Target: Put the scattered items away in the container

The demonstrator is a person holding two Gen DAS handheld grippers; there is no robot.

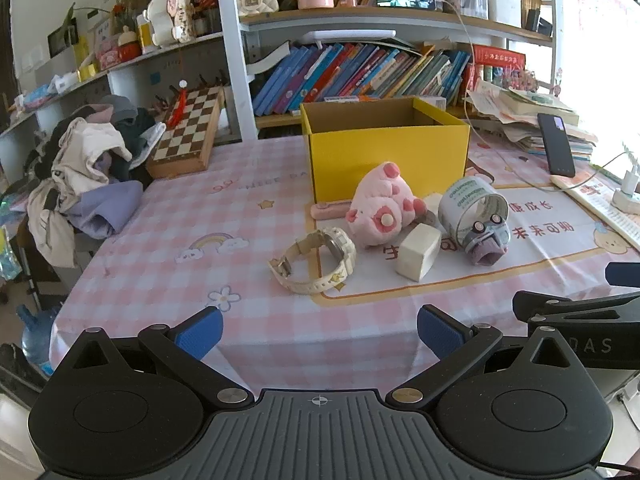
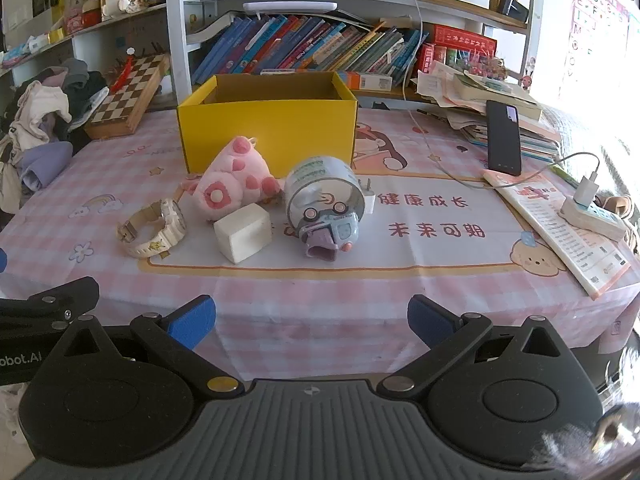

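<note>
An open yellow box (image 1: 386, 152) (image 2: 266, 130) stands mid-table. In front of it lie a pink plush pig (image 1: 380, 204) (image 2: 234, 184), a cream wristwatch (image 1: 316, 260) (image 2: 154, 230), a white block (image 1: 418, 252) (image 2: 243, 232), a tape roll (image 1: 470, 204) (image 2: 322, 188), a small grey-purple toy car (image 1: 486, 238) (image 2: 330, 232) and a pink flat item (image 1: 330, 210) by the box. My left gripper (image 1: 318, 334) and right gripper (image 2: 312, 320) are open and empty, at the table's near edge, short of the items.
A chessboard (image 1: 188, 132) and a clothes pile (image 1: 88, 168) lie at the left. A black phone (image 2: 504, 138), stacked papers (image 2: 480, 96), a booklet (image 2: 560, 232) and a power strip with charger (image 2: 592, 208) are at the right. Bookshelves (image 1: 360, 76) stand behind.
</note>
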